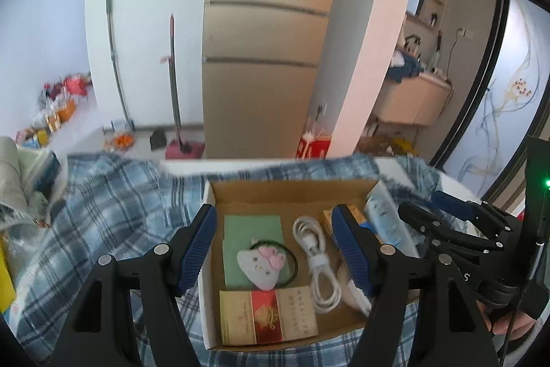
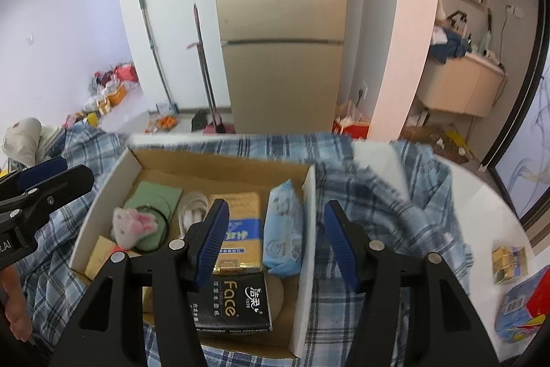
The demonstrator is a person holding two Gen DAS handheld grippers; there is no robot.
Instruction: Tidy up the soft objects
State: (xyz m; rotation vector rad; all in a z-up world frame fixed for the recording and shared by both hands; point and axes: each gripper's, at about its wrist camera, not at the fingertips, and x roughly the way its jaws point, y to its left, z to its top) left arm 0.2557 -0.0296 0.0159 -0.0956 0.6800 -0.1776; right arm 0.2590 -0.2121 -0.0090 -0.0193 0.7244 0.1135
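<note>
A shallow cardboard box (image 1: pixel 285 191) (image 2: pixel 307 229) sits on a blue plaid cloth (image 1: pixel 103 215) (image 2: pixel 395 205). Inside lie a white and pink plush hair tie (image 1: pixel 263 265) (image 2: pixel 132 226), a green pad (image 1: pixel 252 222), a coiled white cable (image 1: pixel 318 260), a light blue wipes pack (image 2: pixel 283 229), a gold tissue pack (image 2: pixel 237 229), a black tissue pack (image 2: pixel 237 305) and a red and gold packet (image 1: pixel 268 315). My left gripper (image 1: pixel 275 246) is open and empty above the plush. My right gripper (image 2: pixel 276 241) is open and empty, straddling the box's right wall.
A small gold pack (image 2: pixel 508 258) and a blue and red pack (image 2: pixel 526 308) lie on the white table at the right. A refrigerator (image 2: pixel 282 33), mops and floor clutter stand behind. Bags (image 1: pixel 24 171) lie at the left.
</note>
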